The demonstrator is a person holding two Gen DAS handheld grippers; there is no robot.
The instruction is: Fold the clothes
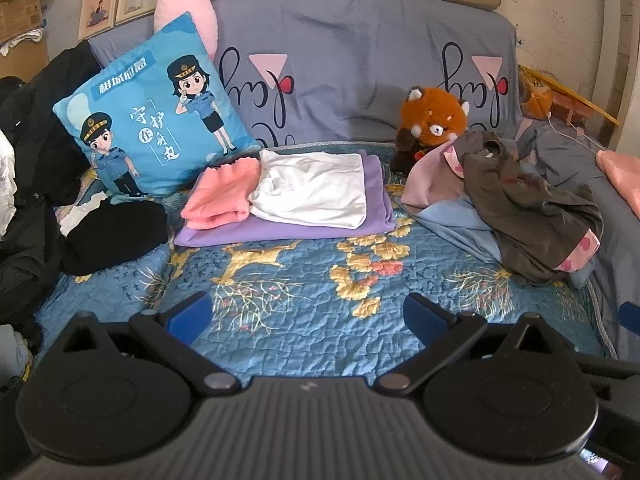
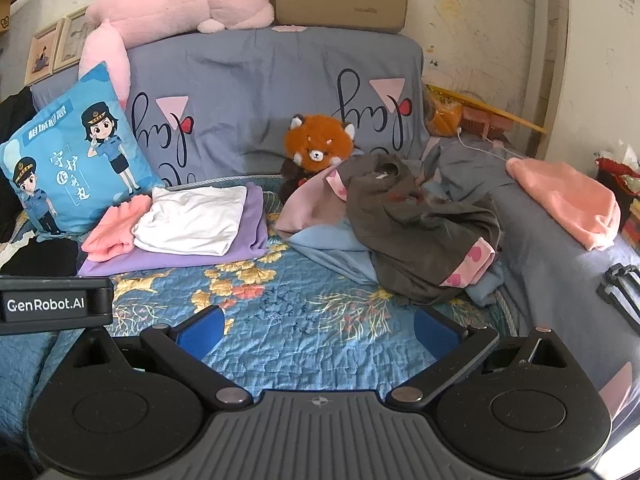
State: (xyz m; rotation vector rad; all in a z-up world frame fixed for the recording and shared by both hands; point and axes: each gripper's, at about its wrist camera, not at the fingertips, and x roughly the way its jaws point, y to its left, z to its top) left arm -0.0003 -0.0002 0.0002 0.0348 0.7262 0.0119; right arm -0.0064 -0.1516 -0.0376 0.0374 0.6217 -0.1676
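Observation:
A folded stack lies at the back left of the blue quilt (image 1: 280, 304): a white garment (image 1: 316, 192) and a pink one (image 1: 220, 196) on a purple one (image 1: 280, 232). A crumpled pile lies at the right: a dark olive garment (image 1: 528, 216) over pink (image 1: 428, 184) and light blue (image 1: 460, 224) cloth. The pile also shows in the right wrist view (image 2: 420, 232), as does the folded stack (image 2: 192, 220). My left gripper (image 1: 308, 316) is open and empty above the quilt's front. My right gripper (image 2: 320, 328) is open and empty, the pile just ahead to its right.
A blue cartoon cushion (image 1: 156, 112) and a red-panda plush (image 1: 432, 120) lean on the grey sofa back (image 1: 360, 60). Black clothes (image 1: 112, 236) lie at the left. A pink towel (image 2: 568, 204) lies on the right armrest. The left gripper's body (image 2: 52, 304) shows at left.

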